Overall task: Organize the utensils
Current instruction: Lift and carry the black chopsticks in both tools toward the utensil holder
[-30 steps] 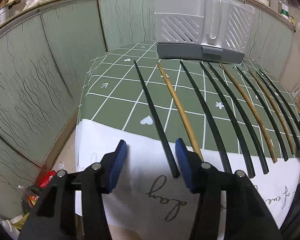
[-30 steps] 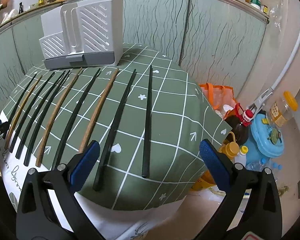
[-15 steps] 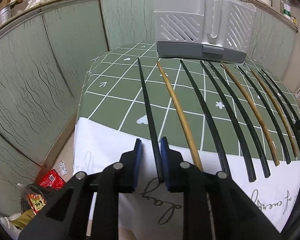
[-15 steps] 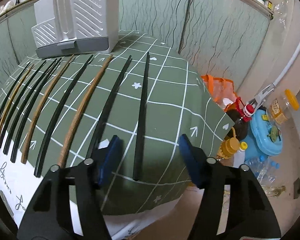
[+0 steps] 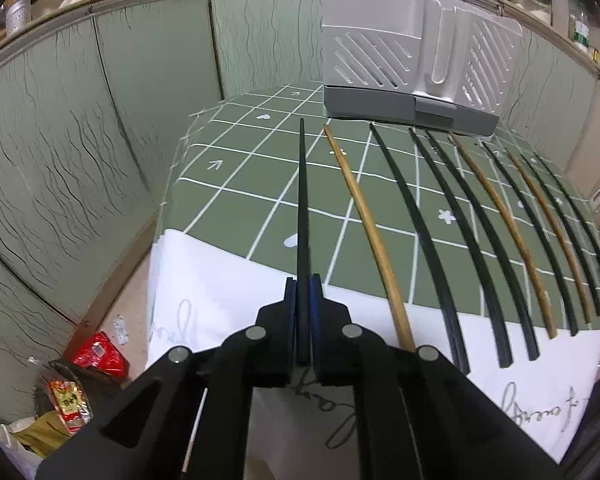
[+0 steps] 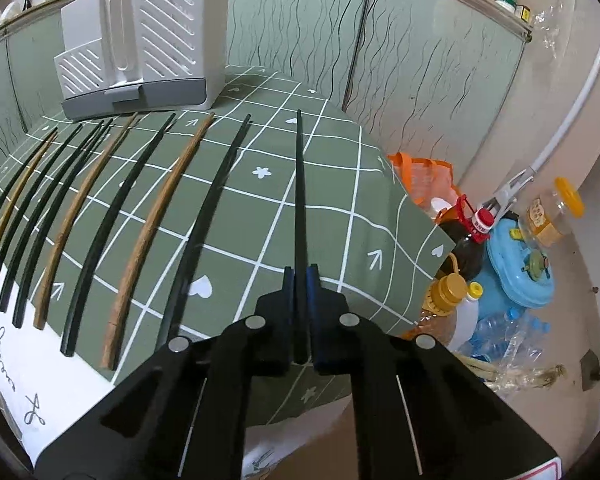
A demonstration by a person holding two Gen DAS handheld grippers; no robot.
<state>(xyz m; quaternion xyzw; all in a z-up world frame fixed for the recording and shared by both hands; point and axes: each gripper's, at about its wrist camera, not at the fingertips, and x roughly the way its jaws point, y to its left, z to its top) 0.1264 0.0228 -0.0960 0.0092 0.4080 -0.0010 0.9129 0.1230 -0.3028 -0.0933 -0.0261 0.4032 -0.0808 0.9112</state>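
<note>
Chopsticks lie in a row on the green checked cloth (image 5: 236, 184) before the grey holder (image 5: 412, 64). Left gripper (image 5: 303, 292) pinches the leftmost black chopstick (image 5: 302, 200); right gripper (image 6: 300, 280) pinches the rightmost black one (image 6: 299, 184). Both near ends are hidden between the pads.

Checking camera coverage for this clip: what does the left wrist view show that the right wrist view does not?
Left wrist only: the left gripper shut on the leftmost black chopstick, the table's left edge, and red snack packets on the floor.

Right wrist only: the right gripper shut on the rightmost black chopstick, an orange bag, oil bottles and a blue lid on the floor.

Both: the grey utensil holder, the green checked tablecloth and the row of black and wooden chopsticks.
</note>
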